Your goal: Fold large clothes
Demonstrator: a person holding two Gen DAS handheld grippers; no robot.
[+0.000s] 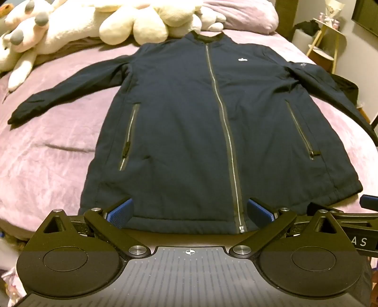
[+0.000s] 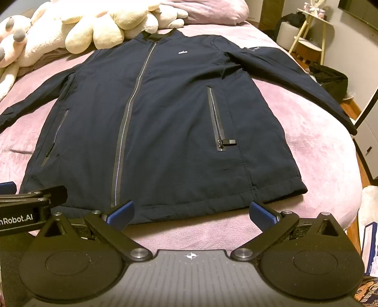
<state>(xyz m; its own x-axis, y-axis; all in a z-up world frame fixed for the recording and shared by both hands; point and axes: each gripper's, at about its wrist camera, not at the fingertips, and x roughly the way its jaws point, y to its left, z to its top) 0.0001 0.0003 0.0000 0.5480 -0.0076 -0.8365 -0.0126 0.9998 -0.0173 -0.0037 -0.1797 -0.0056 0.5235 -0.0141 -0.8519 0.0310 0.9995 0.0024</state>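
The left claw (image 1: 190, 212) stands wide apart, nothing between its blue ribbed pads (image 1: 120, 212) – black hinged links run back from them to a grey ridged body. Just under and beyond the pads lies the hem of the jacket (image 1: 189, 118), its steel main zip (image 1: 226, 132) ending a little right of the claw's middle.

The right claw (image 2: 191, 215) is likewise spread, gripping nothing, its pads (image 2: 263, 215) poised over bare blanket just short of the hem. The left claw's black arm shows at the left edge of the right wrist view, so the two sit side by side.

Ahead of both claws the jacket lies flat and face up on the bed (image 1: 47, 153), zipped shut, collar at the far end. It is dark navy, smooth matte cloth with a stitched hem band. Two slanted zip pockets flank the main zip; the right pocket's pull (image 2: 228, 141) is a flat black tab. A small white logo (image 2: 182, 52) sits on the chest. Both sleeves reach outward, the right sleeve (image 2: 295, 80) running to the bed's edge.

The bed wears a fuzzy pink blanket. Past the collar – cream plush toys (image 1: 132, 26), rounded and ribbed, and a pink pillow (image 1: 238, 14).
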